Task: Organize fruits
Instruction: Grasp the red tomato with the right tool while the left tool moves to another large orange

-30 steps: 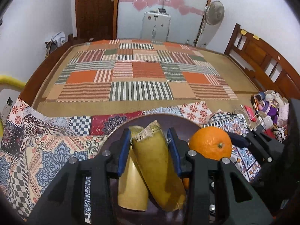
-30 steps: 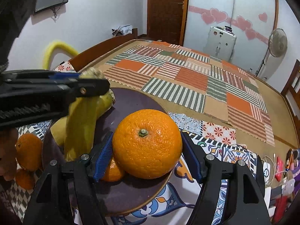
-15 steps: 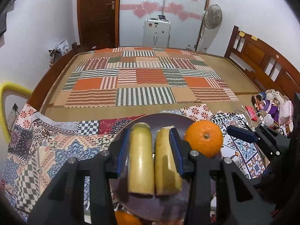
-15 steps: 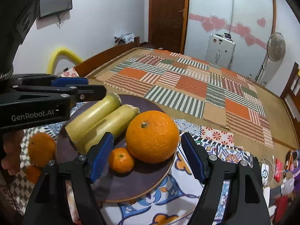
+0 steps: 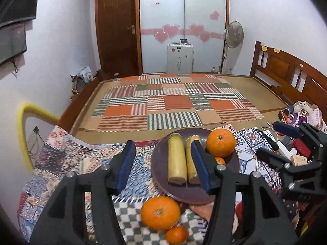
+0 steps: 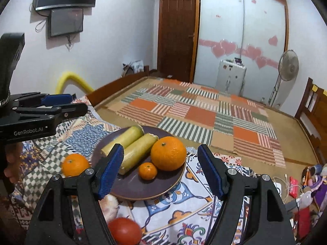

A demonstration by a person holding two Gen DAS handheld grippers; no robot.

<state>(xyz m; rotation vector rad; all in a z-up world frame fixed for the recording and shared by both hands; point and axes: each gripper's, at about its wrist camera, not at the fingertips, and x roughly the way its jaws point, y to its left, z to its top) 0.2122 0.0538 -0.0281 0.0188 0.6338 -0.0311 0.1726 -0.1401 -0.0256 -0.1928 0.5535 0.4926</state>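
A dark plate (image 5: 161, 175) (image 6: 143, 192) sits on the patterned cloth. On it lie two yellow fruit pieces (image 5: 176, 161) (image 6: 141, 149) side by side, a big orange (image 5: 220, 143) (image 6: 168, 153) and a small orange (image 5: 220, 160) (image 6: 147, 170). Another orange (image 5: 160, 212) (image 6: 74, 164) and a tangerine (image 5: 176, 233) rest on the cloth beside the plate. A red tomato (image 6: 124, 231) lies nearer. My left gripper (image 5: 162, 145) (image 6: 78, 103) hovers back from the plate, its jaws opening and empty. My right gripper (image 6: 160, 148) (image 5: 267, 137) stands open and empty too.
The bed's striped patchwork mat (image 5: 173, 106) stretches behind the plate. A wooden headboard (image 5: 286, 71) and a heap of toys and cables (image 5: 300, 114) (image 6: 306, 183) fill the right. A yellow padded rail (image 5: 22, 126) stands at the left. A person's hand (image 6: 12, 163) holds the left gripper.
The left gripper let go of the yellow pieces, which now lie flat on the plate. The right gripper released the big orange. Both pulled back and upward.
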